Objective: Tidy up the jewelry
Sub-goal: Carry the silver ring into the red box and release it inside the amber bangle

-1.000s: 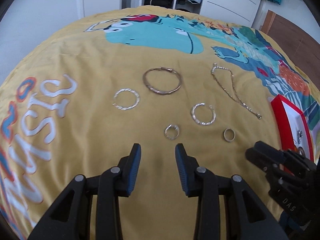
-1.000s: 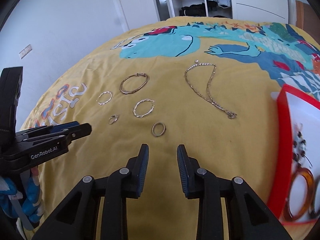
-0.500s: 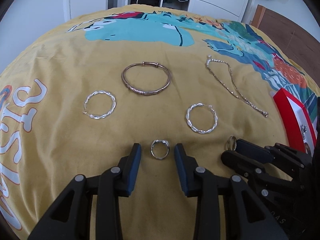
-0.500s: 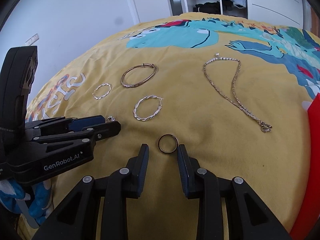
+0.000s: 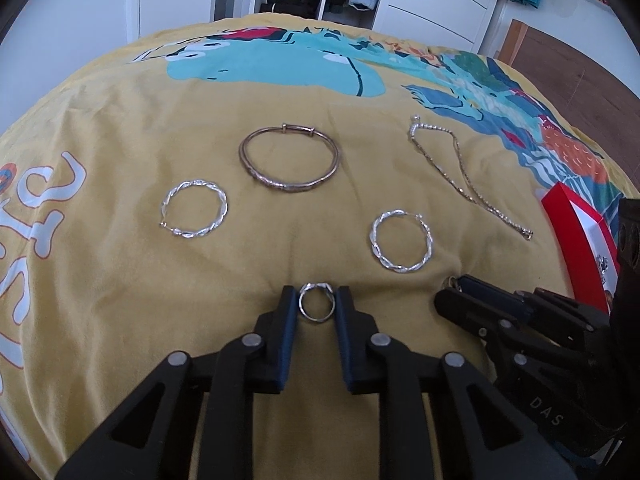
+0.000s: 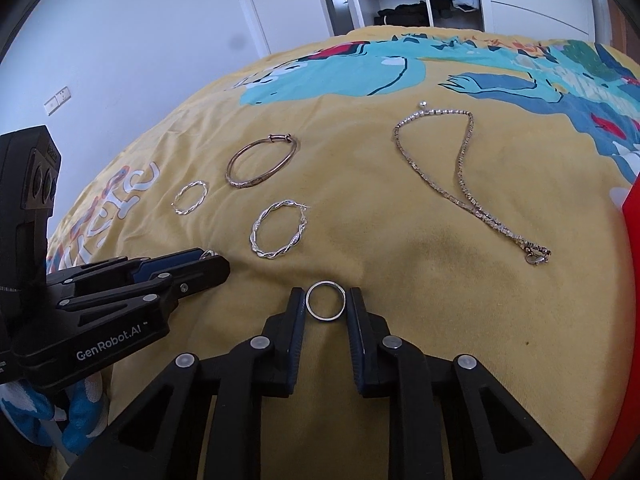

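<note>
- Your left claw (image 5: 316,307) sits low over the yellow printed bedspread (image 5: 120,280), fingers pointing forward and nearly flat to the cloth.
- Its jaws are partly parted, with the small silver ring with a raised setting (image 5: 316,307) lying between the blue pads (image 5: 289,316). The pads look just beside the band; you cannot tell whether they touch it.
- Your right claw (image 6: 325,306) holds the same low, forward pose, just beside the left one.
- Its jaws are likewise partly parted around the plain silver band ring (image 6: 325,301), which lies flat on the bedspread between the tips; contact is unclear.
- Beyond the claws: two twisted silver hoop earrings (image 5: 401,241), well apart, the other hoop (image 5: 194,208) to the left.
- The rose-gold bangle (image 5: 290,163) lies farther out between them.
- The thin gold chain (image 5: 460,168) trails off to the right.
- The red-rimmed jewelry tray (image 5: 576,232) sits at the right edge of the bed.
</note>
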Tool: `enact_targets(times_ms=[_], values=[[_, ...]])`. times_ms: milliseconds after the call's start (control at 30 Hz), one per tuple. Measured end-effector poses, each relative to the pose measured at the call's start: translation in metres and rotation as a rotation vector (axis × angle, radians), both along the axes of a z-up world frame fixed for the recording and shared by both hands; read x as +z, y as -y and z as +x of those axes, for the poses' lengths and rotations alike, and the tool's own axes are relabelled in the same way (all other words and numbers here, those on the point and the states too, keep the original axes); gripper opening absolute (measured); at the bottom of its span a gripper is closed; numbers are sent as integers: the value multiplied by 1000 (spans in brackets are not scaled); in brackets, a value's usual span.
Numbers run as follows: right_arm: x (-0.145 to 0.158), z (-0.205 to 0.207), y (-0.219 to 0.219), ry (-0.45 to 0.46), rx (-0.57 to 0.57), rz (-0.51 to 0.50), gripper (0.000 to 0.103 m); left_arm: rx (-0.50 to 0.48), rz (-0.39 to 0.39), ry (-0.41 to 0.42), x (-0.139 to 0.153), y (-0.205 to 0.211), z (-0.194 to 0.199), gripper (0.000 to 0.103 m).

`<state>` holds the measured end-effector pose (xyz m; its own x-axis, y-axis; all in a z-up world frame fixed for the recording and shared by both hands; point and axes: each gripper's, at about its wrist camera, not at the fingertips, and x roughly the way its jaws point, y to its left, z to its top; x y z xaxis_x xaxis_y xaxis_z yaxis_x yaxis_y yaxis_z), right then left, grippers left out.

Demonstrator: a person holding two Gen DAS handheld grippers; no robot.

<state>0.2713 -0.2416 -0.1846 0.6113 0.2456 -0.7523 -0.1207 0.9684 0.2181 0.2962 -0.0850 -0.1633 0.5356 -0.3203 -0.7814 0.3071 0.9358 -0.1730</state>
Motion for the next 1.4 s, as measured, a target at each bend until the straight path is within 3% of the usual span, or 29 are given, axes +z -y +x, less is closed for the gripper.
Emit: enact_targets(times_ms=[433,800,1100,1400], values=[[20,-18,-4,12,19,-11,20,-40,33,-5,19,1,-20,17],[81,-79,17,63,-26,-14,20,-100,45,36,69,16,-65,17],[110,-137,107,71,-155,-74,20,-239,-10,32,100,93,-98,17],[95,-167,203,1,-297,-142,20,-412,-17,-12,93,209,-122,17]])
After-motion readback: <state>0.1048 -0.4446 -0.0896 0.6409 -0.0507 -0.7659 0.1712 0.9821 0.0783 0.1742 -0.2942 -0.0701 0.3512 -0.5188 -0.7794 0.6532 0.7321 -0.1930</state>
